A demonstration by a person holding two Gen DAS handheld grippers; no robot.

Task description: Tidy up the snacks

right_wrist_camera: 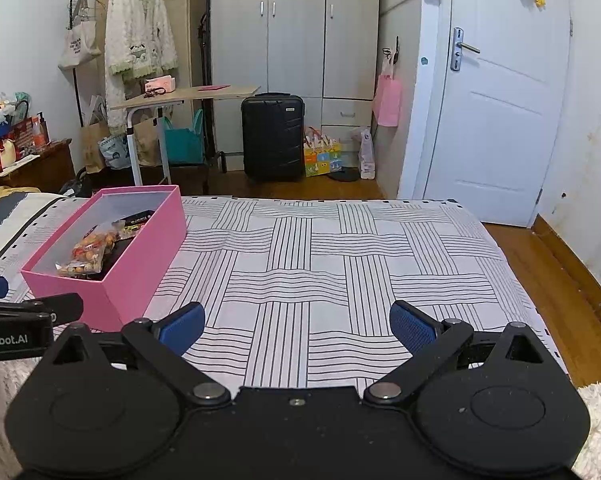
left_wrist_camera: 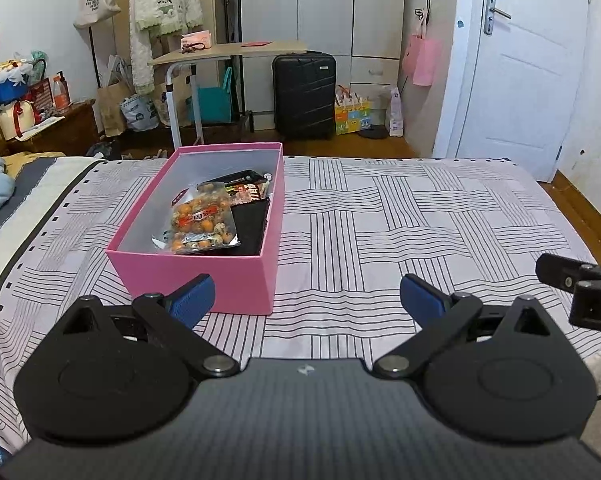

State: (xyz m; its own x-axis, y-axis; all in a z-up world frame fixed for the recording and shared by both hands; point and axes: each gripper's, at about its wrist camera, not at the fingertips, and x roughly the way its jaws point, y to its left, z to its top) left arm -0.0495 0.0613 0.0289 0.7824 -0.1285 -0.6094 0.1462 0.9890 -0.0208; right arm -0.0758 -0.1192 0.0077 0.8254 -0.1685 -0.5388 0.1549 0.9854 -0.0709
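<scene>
A pink box [left_wrist_camera: 236,276] stands on the bed with snacks inside: a clear bag of orange and speckled pieces [left_wrist_camera: 200,220] on top, dark packets [left_wrist_camera: 244,188] behind and under it. The box also shows in the right wrist view [right_wrist_camera: 140,256], with the clear bag [right_wrist_camera: 88,252] in it. My left gripper [left_wrist_camera: 306,300] is open and empty, just in front of the box's near right corner. My right gripper [right_wrist_camera: 296,326] is open and empty over the bedsheet, to the right of the box.
The bed has a striped patterned sheet [left_wrist_camera: 420,220]. Beyond its far edge are a black suitcase [left_wrist_camera: 303,96], a small desk [left_wrist_camera: 228,50], a wardrobe and a white door [left_wrist_camera: 532,60]. Part of the right gripper [left_wrist_camera: 580,284] shows at the right edge.
</scene>
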